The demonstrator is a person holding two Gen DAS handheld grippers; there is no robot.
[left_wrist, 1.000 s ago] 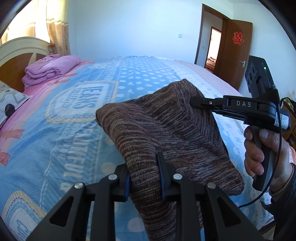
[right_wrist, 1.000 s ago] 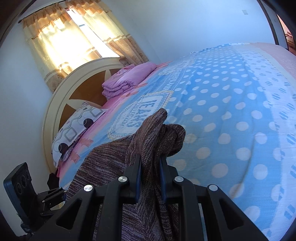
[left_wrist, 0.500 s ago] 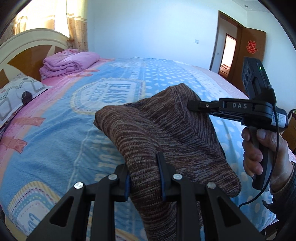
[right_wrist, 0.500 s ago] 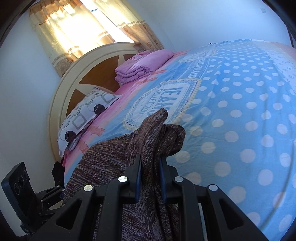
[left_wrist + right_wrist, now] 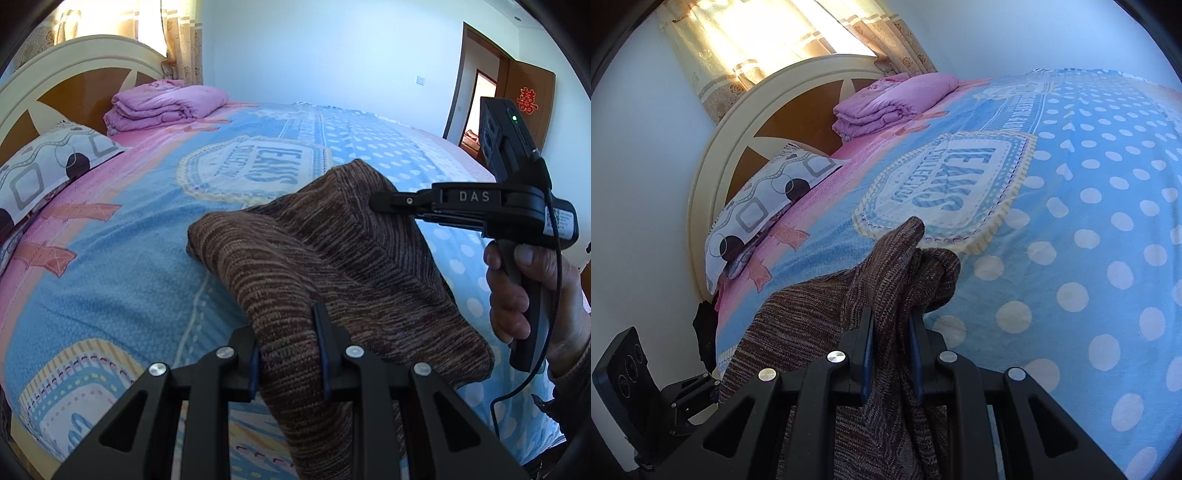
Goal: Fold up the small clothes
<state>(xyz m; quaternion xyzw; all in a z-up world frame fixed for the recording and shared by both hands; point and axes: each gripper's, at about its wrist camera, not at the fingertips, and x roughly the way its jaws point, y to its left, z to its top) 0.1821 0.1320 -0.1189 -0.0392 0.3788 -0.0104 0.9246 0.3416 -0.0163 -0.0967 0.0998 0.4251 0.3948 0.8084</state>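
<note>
The brown knitted garment (image 5: 332, 280) hangs in the air over the near edge of the bed (image 5: 122, 266), stretched between the two grippers with its long axis running across from one to the other, its lower part drooping towards the blue dotted bedspread (image 5: 1071, 229). The left gripper (image 5: 288, 350) pinches one bunched end between its pads, and the right gripper (image 5: 890, 347), held by a hand (image 5: 517, 291), has its jaws pressed on the other end, whose tip (image 5: 912, 229) points up towards the headboard (image 5: 768, 122). A folded purple quilt (image 5: 162, 105) and a patterned pillow (image 5: 44, 162) lie at the head of the bed, well apart from the garment.
</note>
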